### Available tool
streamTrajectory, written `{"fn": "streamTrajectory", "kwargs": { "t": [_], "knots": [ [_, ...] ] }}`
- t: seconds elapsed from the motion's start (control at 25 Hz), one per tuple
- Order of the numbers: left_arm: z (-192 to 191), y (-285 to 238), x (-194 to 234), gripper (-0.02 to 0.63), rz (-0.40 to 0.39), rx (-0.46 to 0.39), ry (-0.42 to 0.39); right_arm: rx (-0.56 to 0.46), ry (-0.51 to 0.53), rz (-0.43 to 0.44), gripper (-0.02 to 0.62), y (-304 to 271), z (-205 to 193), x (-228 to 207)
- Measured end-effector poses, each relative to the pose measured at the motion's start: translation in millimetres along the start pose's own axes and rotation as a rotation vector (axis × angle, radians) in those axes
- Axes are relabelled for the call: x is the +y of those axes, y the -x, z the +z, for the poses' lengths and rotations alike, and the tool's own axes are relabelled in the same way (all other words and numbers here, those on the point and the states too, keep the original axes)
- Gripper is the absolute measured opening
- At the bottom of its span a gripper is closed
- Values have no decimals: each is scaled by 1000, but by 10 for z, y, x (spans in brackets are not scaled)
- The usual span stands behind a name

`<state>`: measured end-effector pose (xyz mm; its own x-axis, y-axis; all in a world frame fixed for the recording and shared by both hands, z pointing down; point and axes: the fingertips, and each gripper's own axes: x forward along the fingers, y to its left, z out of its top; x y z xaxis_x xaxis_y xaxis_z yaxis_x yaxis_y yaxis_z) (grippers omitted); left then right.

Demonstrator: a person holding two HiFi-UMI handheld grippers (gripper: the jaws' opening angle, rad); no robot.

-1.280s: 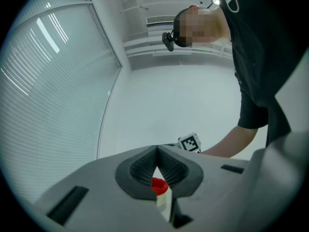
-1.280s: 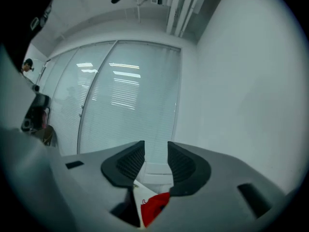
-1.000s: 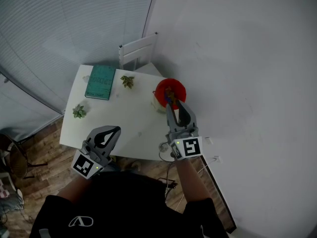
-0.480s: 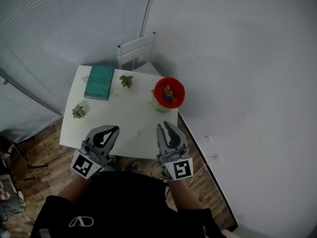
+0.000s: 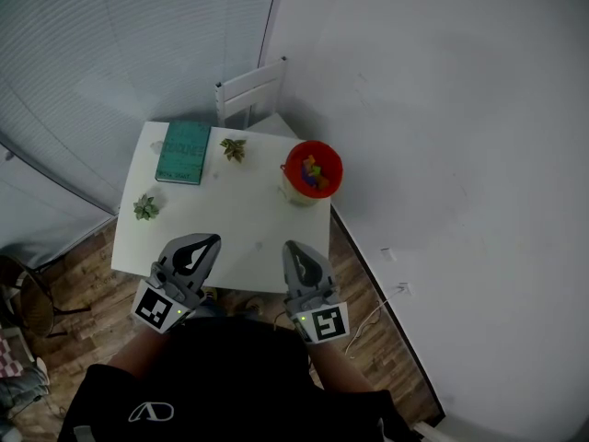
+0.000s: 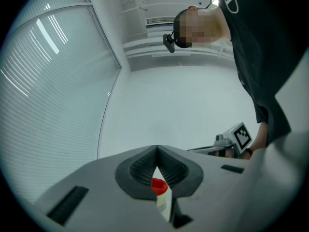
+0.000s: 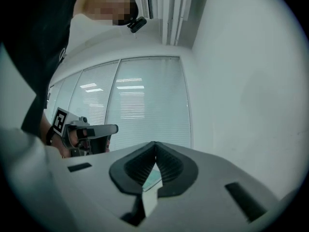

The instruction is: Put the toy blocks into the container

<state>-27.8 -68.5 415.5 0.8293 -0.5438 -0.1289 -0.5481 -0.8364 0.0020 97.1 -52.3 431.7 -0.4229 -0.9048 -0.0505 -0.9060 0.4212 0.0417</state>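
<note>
Blocks [image 5: 315,172] lay in the container [image 5: 337,166]; none showed on the desk [image 5: 239,219] beside it, so the task looked done. Left tongs [image 5: 217,238] sat together, empty. Right tongs [image 5: 288,245] had just closed on nothing, both well apart from the container.

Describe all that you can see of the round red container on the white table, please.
The round red container stands upright and open at the right edge of the white table, toward its far side. It looks like plastic, with a paler outer wall below its rim. Small colourful toy blocks lie inside. Nothing else touches it.
</note>
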Motion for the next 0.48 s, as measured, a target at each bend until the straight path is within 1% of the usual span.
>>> {"fn": "streamTrajectory", "kwargs": {
  "t": [0.36,0.48],
  "knots": [
    [-4,2,2,5,1,1,-2,3,-18,-1,5,34,-32,43],
    [1,13,-6,5,3,2,-2,20,-34,4,5,35,-31,70]
  ]
}}
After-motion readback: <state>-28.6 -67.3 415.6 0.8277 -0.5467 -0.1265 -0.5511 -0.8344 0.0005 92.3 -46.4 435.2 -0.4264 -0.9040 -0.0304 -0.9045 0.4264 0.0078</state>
